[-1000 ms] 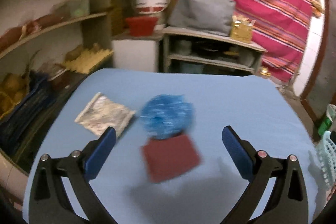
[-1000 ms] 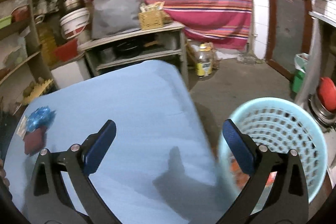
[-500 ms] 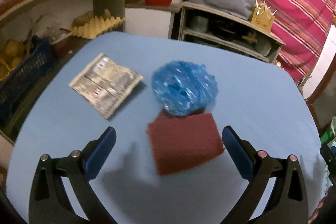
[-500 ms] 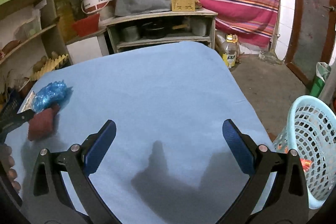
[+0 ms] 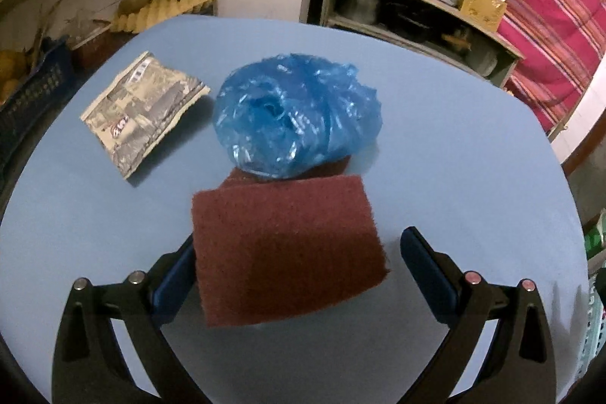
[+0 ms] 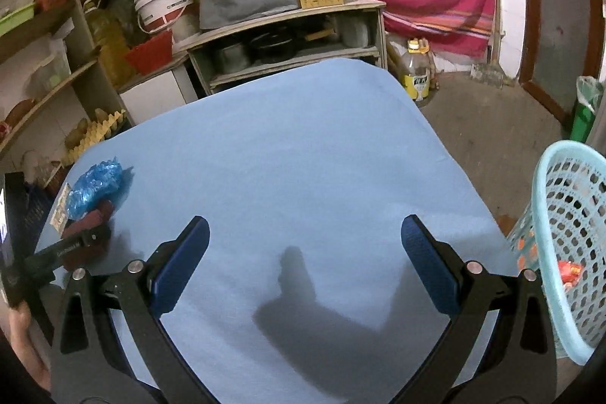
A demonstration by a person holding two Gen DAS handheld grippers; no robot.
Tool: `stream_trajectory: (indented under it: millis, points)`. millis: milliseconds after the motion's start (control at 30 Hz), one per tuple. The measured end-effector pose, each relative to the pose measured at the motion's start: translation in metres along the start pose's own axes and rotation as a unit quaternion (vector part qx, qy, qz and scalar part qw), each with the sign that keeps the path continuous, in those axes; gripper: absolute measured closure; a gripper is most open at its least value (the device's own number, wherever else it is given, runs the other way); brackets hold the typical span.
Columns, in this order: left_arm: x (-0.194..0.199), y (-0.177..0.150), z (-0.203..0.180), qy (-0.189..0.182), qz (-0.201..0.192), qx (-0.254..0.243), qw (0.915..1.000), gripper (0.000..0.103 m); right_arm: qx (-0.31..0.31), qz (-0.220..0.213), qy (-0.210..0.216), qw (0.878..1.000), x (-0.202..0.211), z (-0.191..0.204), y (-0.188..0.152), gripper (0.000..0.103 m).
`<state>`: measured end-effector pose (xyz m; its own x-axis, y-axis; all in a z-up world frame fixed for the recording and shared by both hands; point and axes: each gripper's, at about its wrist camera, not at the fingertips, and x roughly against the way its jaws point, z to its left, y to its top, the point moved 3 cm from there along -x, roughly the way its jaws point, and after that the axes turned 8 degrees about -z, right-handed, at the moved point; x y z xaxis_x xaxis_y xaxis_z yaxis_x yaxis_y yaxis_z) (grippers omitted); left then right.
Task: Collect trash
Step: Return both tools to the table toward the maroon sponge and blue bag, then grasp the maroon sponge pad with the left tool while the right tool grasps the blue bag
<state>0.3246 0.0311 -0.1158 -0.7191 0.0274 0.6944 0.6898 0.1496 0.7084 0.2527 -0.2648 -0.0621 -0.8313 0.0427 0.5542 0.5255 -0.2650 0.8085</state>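
Observation:
A dark red scouring pad point(image 5: 288, 252) lies flat on the blue table point(image 5: 473, 158). My left gripper point(image 5: 299, 248) stands open around it, one finger on each side; the pad's left edge meets the left finger. A crumpled blue plastic bag point(image 5: 295, 116) rests on the pad's far edge. A flattened silver wrapper point(image 5: 140, 108) lies to the left of the bag. My right gripper point(image 6: 305, 233) hangs open over bare tablecloth with nothing between its fingers. In its view the bag point(image 6: 96, 184), the pad point(image 6: 87, 222) and the left gripper point(image 6: 72, 245) sit at the far left.
A light blue mesh basket point(image 6: 568, 252) holding some red and orange scraps stands on the floor off the table's right edge. Shelves with an egg tray point(image 5: 163, 10) and a dark crate point(image 5: 30, 89) crowd the table's left and far sides. A person's hand point(image 6: 22, 339) shows lower left.
My left gripper has moved forward and down until its fingers flank the red pad. My right gripper has swung left from above the basket to over the table.

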Motion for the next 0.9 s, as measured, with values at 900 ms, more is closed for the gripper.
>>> stream_trajectory:
  millis: [900]
  points:
    - [0.08, 0.049, 0.111, -0.018, -0.094, -0.031, 0.9949, 0.019, 0.134, -0.024, 0.074, 0.988, -0.038, 0.187, 0.008, 0.004]
